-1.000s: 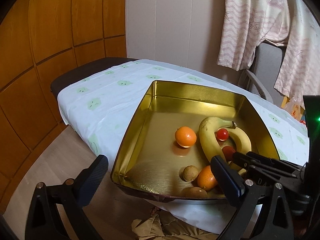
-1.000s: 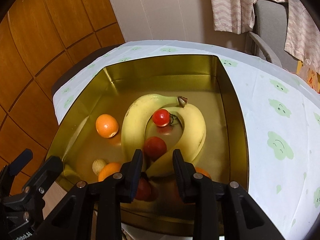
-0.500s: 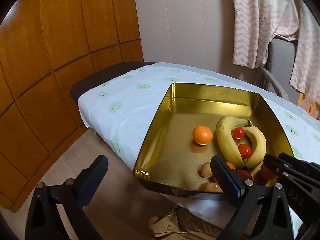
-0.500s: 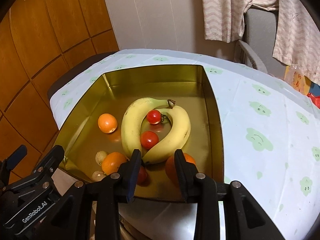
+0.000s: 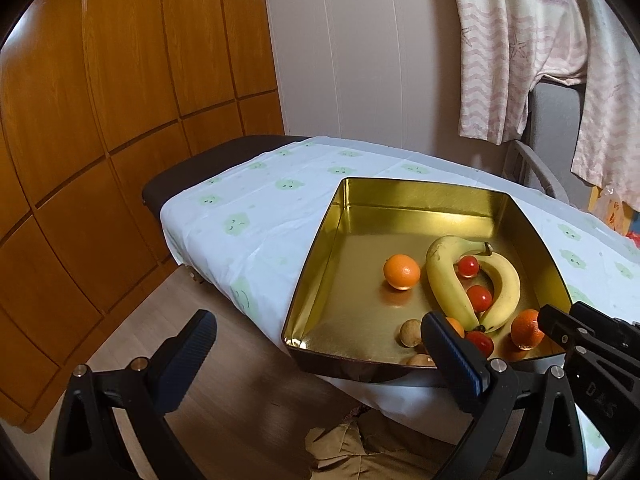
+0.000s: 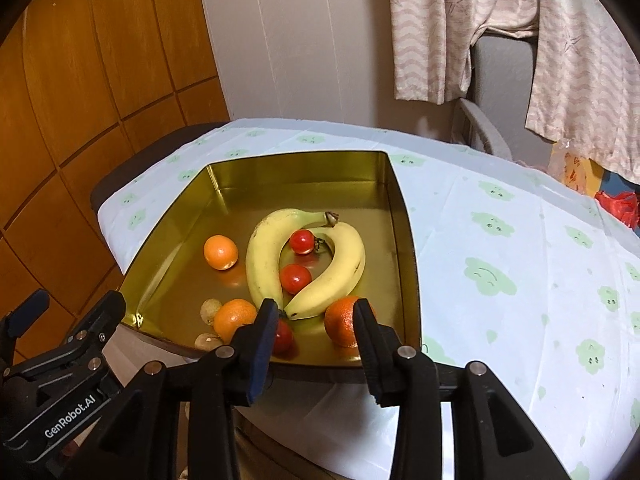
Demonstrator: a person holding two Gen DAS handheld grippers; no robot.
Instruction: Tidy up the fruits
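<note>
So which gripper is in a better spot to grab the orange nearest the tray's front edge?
Probably the right gripper: the orange shows between its opening, empty jaws. The left gripper points toward the tray's other side.

In the left wrist view, the left gripper's right finger (image 5: 452, 354) covers most of one orange (image 5: 456, 326) and part of a tomato (image 5: 480, 342) in the gold tray (image 5: 312, 280). A brown fruit (image 5: 418, 359) at the tray's near wall shows only its top; its kind cannot be told. In the right wrist view, the right gripper's fingers (image 6: 260, 344) hide part of the near tomato (image 6: 283, 336) and the edge of the right-hand orange (image 6: 340, 320). Two pale round fruits (image 6: 210, 310) near the tray's corner are too small to identify. The hanging cloth (image 6: 452, 20) is cut off by the picture's top edge.
</note>
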